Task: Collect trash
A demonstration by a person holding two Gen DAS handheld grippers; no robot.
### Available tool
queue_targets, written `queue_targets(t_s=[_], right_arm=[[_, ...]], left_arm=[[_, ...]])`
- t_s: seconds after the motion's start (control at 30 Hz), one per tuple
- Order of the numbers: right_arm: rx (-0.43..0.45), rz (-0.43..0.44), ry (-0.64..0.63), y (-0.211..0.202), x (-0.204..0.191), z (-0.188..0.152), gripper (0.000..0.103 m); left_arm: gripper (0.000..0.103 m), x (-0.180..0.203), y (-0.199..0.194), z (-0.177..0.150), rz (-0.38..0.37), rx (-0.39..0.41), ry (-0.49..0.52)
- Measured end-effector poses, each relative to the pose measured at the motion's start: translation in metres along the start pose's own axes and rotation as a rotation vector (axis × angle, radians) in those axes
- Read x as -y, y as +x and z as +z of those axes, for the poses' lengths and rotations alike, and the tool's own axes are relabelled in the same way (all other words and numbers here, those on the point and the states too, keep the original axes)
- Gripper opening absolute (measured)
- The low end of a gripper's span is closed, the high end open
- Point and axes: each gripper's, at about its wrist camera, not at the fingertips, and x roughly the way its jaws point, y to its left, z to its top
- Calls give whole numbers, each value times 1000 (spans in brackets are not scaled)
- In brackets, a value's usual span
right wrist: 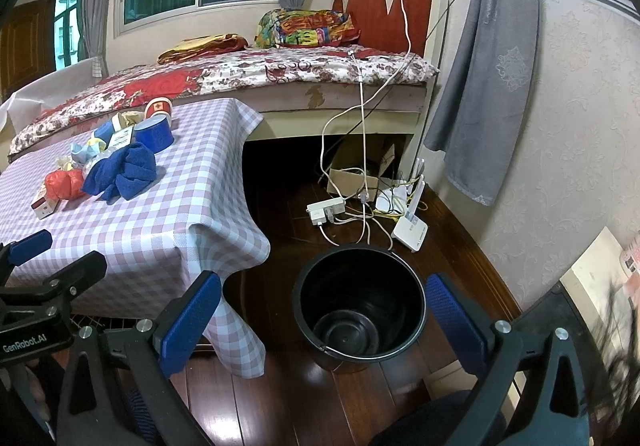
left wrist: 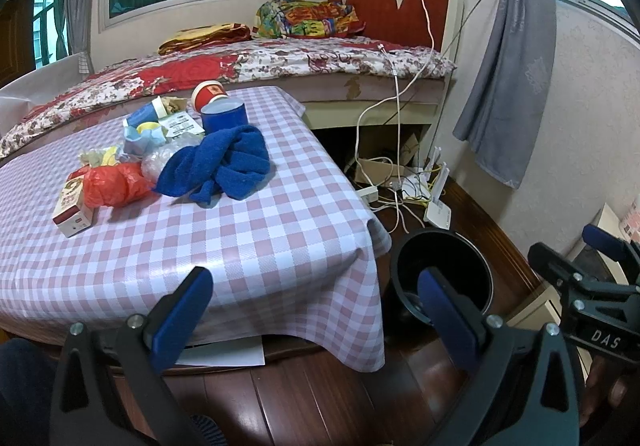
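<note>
The trash sits heaped at about ten o'clock on the checked surface (left wrist: 256, 230): a crumpled orange bag (left wrist: 114, 186), a small carton (left wrist: 72, 212) touching it on the near side, clear plastic wrap (left wrist: 168, 162), pale blue wrappers (left wrist: 142, 138) and paper cups (left wrist: 208, 94) tipped over at the back. A blue towel (left wrist: 224, 162) lies bunched against the pile's right edge, just in front of a blue tin (left wrist: 223, 117).

Down on the wooden floor, at about four o'clock from the pile and beside the hanging corner of the cloth, stands the black bucket (right wrist: 360, 306), bare inside. Nothing has been collected yet, I'd judge.

The left gripper (left wrist: 316, 306) hangs off the near edge of the surface, fingers spread wide with nothing between them. The right gripper (right wrist: 324, 322) is lower, over the bucket, fingers equally apart and empty.

The risk I see is the towel: it overlaps the wrap, so a pinch there could drag it along, or tip the tin. The light wrappers could slip free during the carry and land on the floor beside the cables (right wrist: 360, 206) behind the bucket.
</note>
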Motion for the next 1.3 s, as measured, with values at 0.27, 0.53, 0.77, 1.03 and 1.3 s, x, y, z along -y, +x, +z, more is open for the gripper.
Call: queue_targets(t_s=[0.27, 0.53, 0.77, 1.03, 1.3], right_arm=[[2, 0, -2, 0, -1, 1, 103], [0, 1, -2, 1, -3, 1, 103], [0, 0, -2, 3, -5, 0, 103], [-1, 2, -4, 2, -3, 0, 103], [-2, 1, -3, 2, -3, 0, 103]], left_arm=[[103, -1, -2, 3, 3, 0, -1], [103, -1, -2, 3, 3, -2, -1], [103, -1, -2, 3, 3, -1, -3], [103, 0, -1, 2, 2, -6, -1], [103, 0, -1, 2, 3, -5, -1]])
